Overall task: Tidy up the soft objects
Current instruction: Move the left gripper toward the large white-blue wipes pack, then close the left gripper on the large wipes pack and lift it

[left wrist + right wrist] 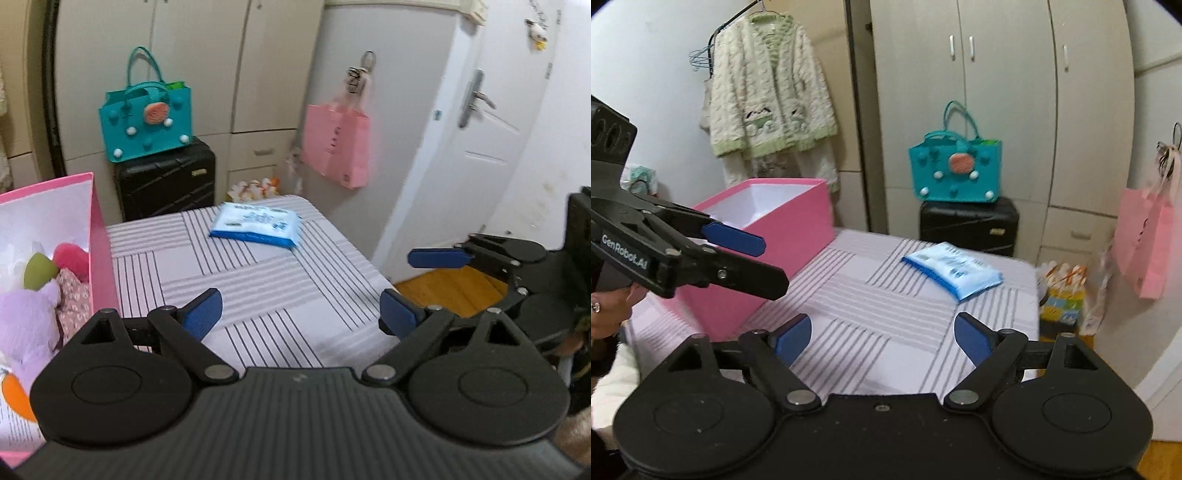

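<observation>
- Striped bed (pixel 258 280), bare between box (pixel 783 236) and far corner.
- Blue-white soft pack (pixel 256 224) flat near far edge.
- Left gripper (pixel 301 314) and right gripper (pixel 882 338) spread wide, empty.

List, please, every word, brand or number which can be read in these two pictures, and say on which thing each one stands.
"GenRobot.AI": white letters on the side of the left gripper, in the right wrist view; its last letter is cut off by the arm.
Blue and white packet on the bed: printed, too blurred to read.
Pink paper bag on the wall: small dark marks, unreadable.
Black suitcase: small badge, too small to read.
</observation>
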The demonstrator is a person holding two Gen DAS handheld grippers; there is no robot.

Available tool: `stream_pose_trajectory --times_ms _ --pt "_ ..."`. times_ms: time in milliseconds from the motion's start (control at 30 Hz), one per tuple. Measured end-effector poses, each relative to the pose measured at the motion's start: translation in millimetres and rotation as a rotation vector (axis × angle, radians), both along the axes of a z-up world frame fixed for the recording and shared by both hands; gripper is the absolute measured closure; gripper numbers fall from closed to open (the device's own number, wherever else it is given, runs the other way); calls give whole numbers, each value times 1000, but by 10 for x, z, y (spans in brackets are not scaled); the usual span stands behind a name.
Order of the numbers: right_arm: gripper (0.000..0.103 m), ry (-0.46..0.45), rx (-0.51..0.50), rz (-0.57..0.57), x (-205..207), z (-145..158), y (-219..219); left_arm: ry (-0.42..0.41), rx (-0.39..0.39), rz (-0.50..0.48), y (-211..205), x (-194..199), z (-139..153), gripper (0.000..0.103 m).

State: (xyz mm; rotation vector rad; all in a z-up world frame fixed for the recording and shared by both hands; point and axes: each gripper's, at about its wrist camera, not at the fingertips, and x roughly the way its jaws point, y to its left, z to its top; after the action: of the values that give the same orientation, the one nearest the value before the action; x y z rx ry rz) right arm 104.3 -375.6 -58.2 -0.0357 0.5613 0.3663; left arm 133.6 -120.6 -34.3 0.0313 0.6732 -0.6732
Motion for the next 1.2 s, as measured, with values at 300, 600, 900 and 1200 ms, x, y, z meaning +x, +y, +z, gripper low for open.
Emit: stream_pose_trajectory --times_ms 300,600,900,1200 --pt "15 -33 -10 -3 360 -157 -108 -16 34 91 -264 391 -114 11" --pt "15 41 -96 -11 826 -314 -123 129 -45 131 -516 819 -307 12" --pt "15 74 -38 -22 1154 -352 -212 200 -90 219 -609 1201 -488 13" --pt "15 212 138 -71 1608 -630 -384 318 -117 351 -670 1731 -670 17"
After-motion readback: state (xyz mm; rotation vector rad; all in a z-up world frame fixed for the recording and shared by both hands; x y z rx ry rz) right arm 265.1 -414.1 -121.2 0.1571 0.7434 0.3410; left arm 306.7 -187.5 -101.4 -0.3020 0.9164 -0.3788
